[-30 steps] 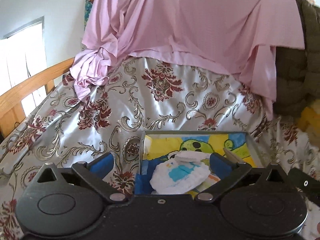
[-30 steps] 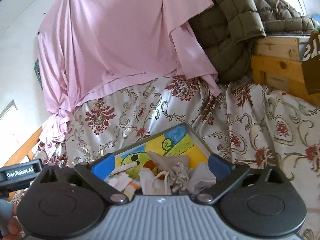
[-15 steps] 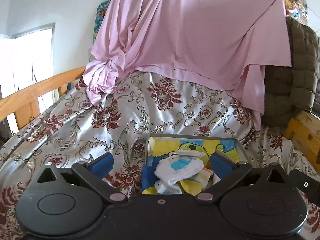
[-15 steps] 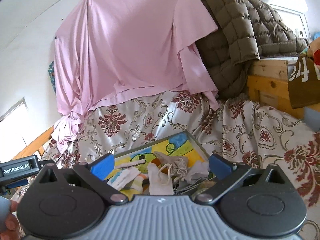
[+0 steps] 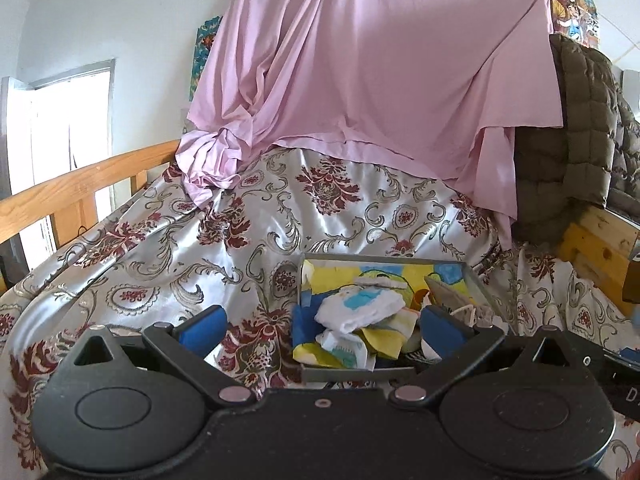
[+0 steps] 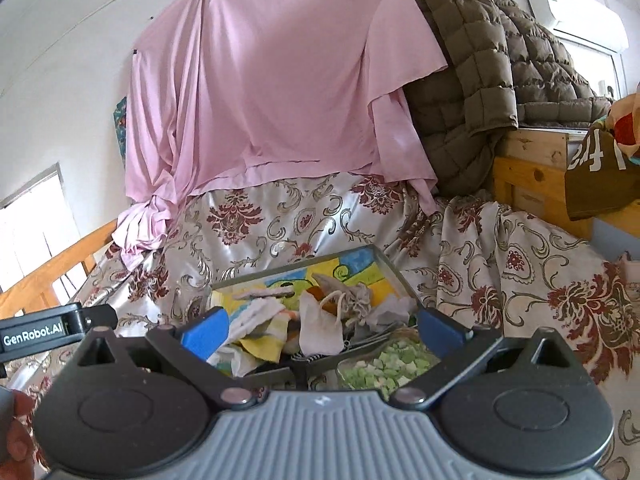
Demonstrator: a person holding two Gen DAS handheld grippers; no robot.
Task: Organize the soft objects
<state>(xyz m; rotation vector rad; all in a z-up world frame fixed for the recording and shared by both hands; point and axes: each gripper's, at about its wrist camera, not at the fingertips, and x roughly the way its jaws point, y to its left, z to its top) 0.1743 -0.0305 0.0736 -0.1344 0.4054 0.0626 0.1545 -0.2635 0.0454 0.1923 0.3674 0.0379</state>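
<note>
I hold 2 grippers, both with jaws wide apart & nothing between: left gripper [image 5: 322, 326], right gripper [image 6: 323, 327]. 1 tray [image 6: 394, 270] lies on the floral bedspread [image 5: 160, 248] at 12 o'clock, w/ a pile of small cloths [image 6: 320, 322] inside; exact count I cannot tell.

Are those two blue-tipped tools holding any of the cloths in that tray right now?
No. The left tool and the right tool are both open and empty, above the tray of cloths.
</note>
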